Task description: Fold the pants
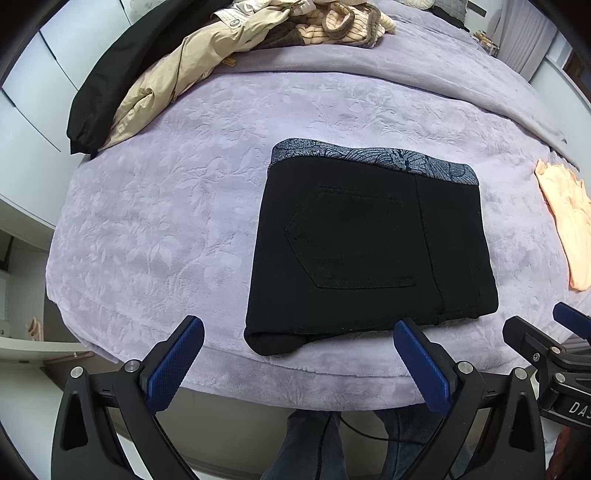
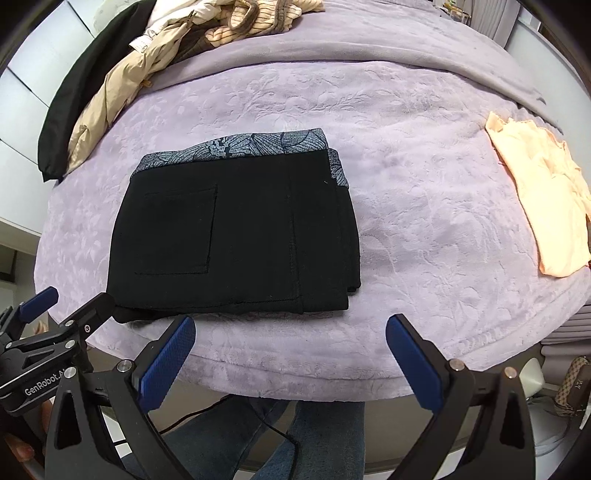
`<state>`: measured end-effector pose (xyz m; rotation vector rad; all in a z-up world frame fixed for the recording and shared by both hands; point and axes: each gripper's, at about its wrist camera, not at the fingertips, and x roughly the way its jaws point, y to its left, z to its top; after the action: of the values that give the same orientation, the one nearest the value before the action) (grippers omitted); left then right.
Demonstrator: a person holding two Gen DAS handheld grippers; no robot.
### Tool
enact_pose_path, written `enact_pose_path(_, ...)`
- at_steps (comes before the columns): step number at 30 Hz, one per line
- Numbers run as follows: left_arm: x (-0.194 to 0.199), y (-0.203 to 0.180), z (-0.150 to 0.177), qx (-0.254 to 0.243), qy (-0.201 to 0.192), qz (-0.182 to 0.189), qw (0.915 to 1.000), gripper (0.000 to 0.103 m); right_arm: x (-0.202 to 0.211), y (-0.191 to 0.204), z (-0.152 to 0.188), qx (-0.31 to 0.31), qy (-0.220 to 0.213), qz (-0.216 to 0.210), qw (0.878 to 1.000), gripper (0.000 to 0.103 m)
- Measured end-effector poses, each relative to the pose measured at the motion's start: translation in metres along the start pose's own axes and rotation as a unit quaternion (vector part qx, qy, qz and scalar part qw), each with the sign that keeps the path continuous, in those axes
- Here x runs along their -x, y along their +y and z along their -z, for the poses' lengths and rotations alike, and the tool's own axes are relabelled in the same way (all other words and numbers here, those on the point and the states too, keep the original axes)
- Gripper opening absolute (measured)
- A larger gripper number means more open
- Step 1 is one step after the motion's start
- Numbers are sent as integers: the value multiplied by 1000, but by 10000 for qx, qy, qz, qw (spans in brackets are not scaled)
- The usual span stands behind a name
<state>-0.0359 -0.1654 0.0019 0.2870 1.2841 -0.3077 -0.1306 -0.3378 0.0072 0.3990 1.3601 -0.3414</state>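
Folded pants (image 1: 369, 240) on lavender bedspread (image 1: 166, 221), clothes pile (image 1: 295, 22) behind

A lilac blanket (image 1: 177, 206) with an embossed leaf pattern covers the bed. A pile of clothes lies along its far left edge: a black garment (image 1: 107, 88) outermost, a beige jacket (image 1: 177, 74) just beside it, and a cream striped knit (image 1: 332, 22) at the far edge. A peach garment (image 2: 543, 199) lies flat near the right edge, well apart from the pile, and a patterned bag (image 2: 572, 384) stands on the floor beyond that edge.
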Motion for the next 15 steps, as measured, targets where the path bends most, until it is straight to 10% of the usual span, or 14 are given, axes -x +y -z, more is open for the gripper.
enact_pose_path(15,0,-5,-2,-84,1,-33,10000,103,2,4,-5,130,-65,149,9998,103)
